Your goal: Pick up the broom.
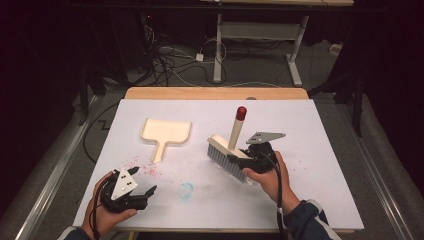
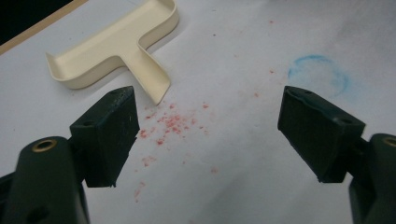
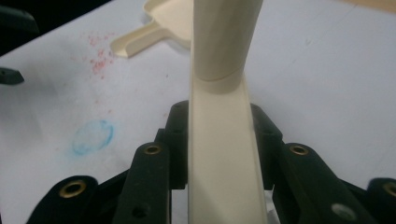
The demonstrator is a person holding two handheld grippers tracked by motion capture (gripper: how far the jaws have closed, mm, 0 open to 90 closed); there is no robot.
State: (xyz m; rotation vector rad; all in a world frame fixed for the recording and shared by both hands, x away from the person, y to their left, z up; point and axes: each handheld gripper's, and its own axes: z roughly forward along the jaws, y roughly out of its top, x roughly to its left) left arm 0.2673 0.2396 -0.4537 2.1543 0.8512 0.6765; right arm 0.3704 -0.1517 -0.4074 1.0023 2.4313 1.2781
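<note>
Pinching brush [image 1: 231, 152], right claw [image 1: 248, 154] mid-table, left claw [image 1: 145, 192] spread, near front edge

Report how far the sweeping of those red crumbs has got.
Done: the right gripper is shut on the brush, held above the table. In hand: carrying the brush toward the mess. Left: the red crumbs lie scattered and unswept beside the handle of the dustpan, which lies empty and ungrasped; the left gripper is open over the crumbs.
</note>
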